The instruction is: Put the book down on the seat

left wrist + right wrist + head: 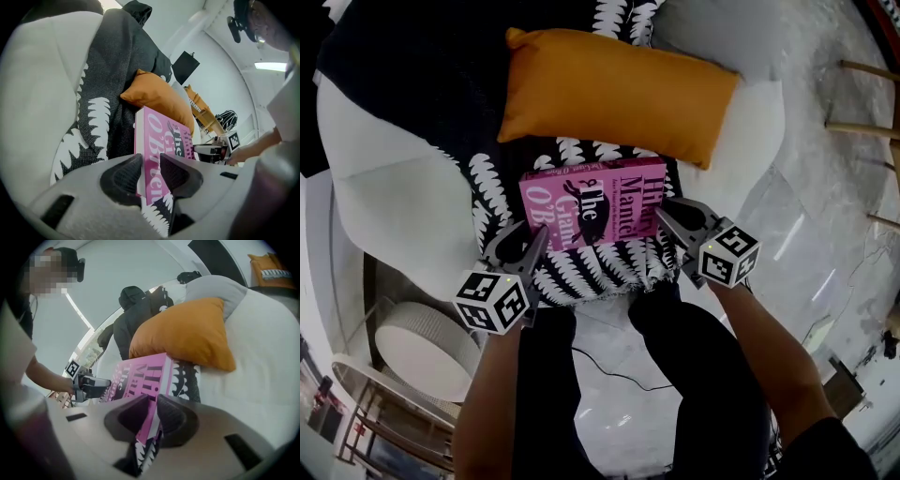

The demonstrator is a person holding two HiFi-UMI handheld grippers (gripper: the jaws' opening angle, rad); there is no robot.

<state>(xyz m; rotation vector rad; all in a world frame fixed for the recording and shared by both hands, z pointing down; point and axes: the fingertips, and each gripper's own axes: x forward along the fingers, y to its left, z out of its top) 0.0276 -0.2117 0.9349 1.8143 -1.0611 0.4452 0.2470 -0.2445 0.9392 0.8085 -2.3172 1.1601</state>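
Left claw and right claw each clench a side edge of the pink book. It lies level over the black-and-white throw on the white armchair seat. Beyond sits an orange cushion, with pale marble floor around.

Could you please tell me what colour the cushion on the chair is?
The cushion is plain orange; the head view shows it best.

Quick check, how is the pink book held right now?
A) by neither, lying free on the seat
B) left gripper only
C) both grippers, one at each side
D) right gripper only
C: the left gripper and the right gripper each have their jaws closed on one side of the pink book.
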